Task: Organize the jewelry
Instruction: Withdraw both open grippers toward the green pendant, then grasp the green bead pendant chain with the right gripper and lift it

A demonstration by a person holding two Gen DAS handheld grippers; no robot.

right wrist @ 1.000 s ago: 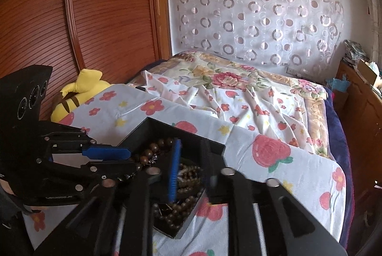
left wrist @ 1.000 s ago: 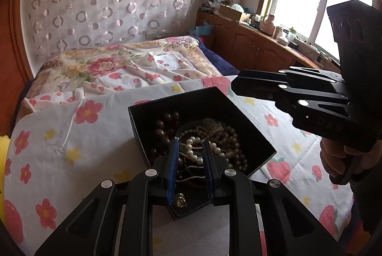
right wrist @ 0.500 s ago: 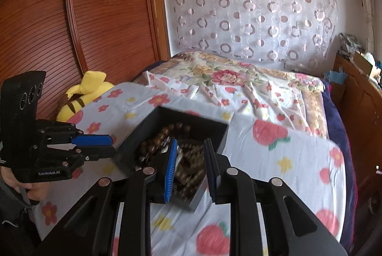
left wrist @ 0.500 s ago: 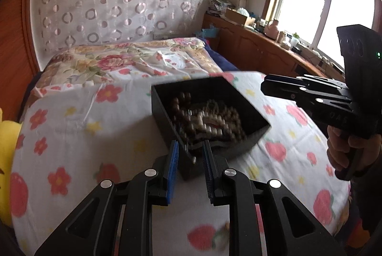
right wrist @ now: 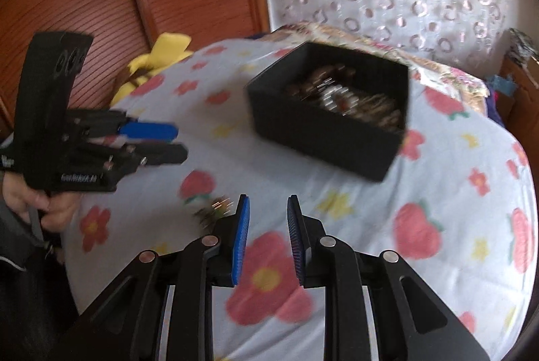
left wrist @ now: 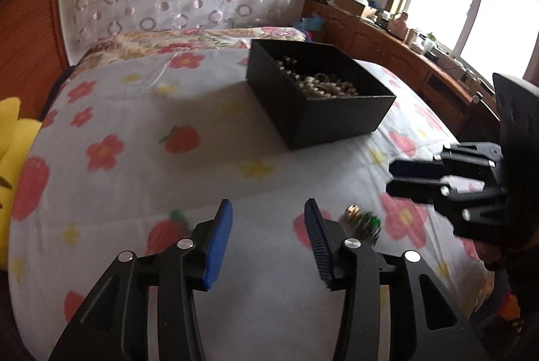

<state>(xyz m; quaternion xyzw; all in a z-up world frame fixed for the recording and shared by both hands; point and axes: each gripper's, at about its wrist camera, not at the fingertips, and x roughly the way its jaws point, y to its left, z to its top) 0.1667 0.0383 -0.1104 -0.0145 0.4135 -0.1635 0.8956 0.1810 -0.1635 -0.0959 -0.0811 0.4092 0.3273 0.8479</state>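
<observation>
Left wrist: left hand-held gripper (left wrist: 267, 219) wide open, empty; small trinket (left wrist: 362, 221) (blurred) lies on bed (left wrist: 134, 165), nearer than box (left wrist: 320, 95).
Right wrist: right hand-held gripper (right wrist: 266, 216) part-open, empty, beside trinket, probably lining up.

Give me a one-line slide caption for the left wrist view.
Open left gripper over floral bedsheet, small jewelry piece beside it, black jewelry box beyond.
</observation>
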